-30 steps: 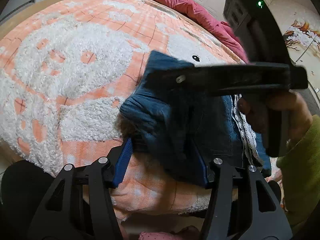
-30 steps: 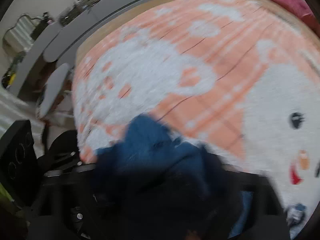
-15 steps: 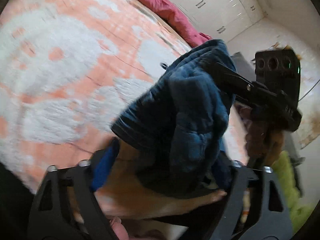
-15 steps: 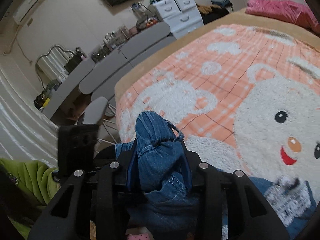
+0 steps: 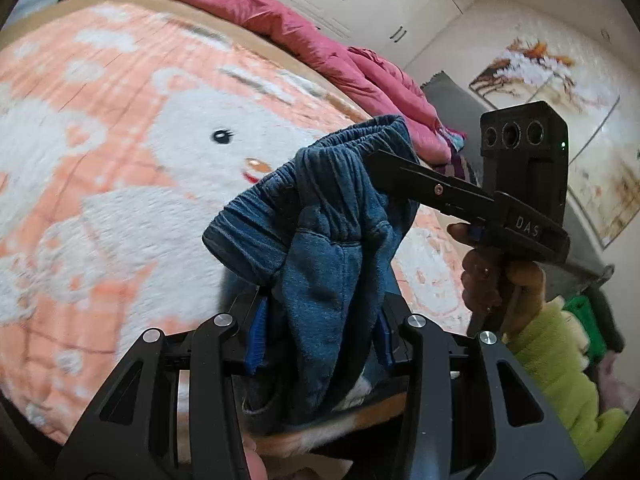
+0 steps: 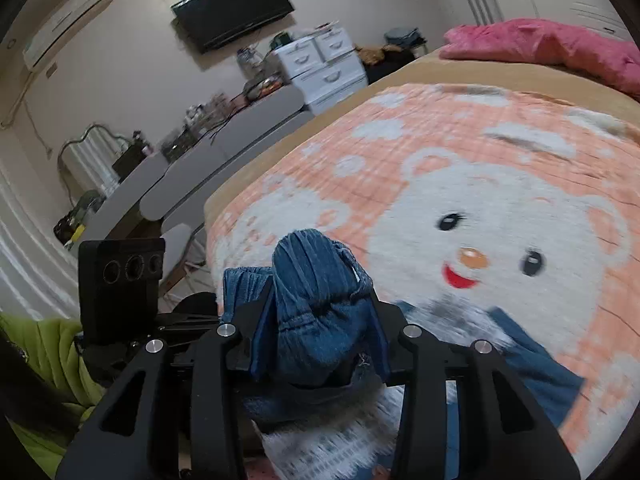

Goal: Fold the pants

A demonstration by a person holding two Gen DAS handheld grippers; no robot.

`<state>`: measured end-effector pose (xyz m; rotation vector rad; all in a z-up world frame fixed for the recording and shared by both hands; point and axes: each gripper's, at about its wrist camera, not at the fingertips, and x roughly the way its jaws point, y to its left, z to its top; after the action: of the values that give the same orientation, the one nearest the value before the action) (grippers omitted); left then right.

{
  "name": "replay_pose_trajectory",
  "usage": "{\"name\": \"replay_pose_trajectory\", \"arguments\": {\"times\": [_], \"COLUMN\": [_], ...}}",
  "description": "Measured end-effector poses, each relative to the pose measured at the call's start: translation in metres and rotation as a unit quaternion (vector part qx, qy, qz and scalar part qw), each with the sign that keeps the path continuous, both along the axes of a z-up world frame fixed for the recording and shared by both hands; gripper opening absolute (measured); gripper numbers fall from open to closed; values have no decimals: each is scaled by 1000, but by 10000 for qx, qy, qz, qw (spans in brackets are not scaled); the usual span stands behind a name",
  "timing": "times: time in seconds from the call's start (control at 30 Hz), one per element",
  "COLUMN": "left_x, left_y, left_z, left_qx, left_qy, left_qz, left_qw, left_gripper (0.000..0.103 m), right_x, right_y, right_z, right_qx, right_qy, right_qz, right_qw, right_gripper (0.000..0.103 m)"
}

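L gripper (image 5: pixel 320 336) closing on denim pants (image 5: pixel 332 240) waistband; R gripper (image 6: pixel 316 336) easing open w/ fabric pinched; legs hung below, over bed (image 6: pixel 400 184).

My left gripper (image 5: pixel 320 332) and right gripper (image 6: pixel 318 340) are matte black linkage frames with triangular cut-outs, silver screw heads at the pivots, and blue pads (image 5: pixel 256 332) lining the fingers. Each carries a black box-shaped module (image 5: pixel 524 148) with three round apertures; the right one bears white "DAS" lettering and a green light. My sleeve (image 5: pixel 560 368) is lime-green fleece.
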<state>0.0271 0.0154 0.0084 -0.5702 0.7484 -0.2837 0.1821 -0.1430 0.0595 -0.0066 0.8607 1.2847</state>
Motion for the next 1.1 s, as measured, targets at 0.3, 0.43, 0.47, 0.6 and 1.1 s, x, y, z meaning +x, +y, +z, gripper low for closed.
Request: {"name": "replay_pose_trajectory", "arguments": {"times": [0.3, 0.43, 0.47, 0.6, 1.1], "left_x": [5, -1, -4, -5, -25], "left_y": [-46, -61, -64, -69, -58], "left_z": [-4, -6, -8, -24, -12], "left_qx": [68, 127, 142, 123, 460], "left_qy": [-203, -354, -363, -118, -337], "left_qz": [-507, -916, -1008, -1245, -1389], "left_qw": [9985, 9951, 9941, 9921, 9887], "left_gripper": [56, 60, 60, 60, 65], "right_x": [9, 6, 4, -9, -50], "right_y": [-73, -114, -121, -129, -110], "right_z": [-25, -35, -38, -45, -86], "right_qx": [366, 565, 514, 232, -1679], "right_qy": [318, 550, 577, 562, -67], "right_qz": [-757, -1277, -1396, -1699, -1638], "right_qw": [9959, 9887, 9872, 9836, 9721], "right_gripper": [71, 72, 73, 74, 71]}}
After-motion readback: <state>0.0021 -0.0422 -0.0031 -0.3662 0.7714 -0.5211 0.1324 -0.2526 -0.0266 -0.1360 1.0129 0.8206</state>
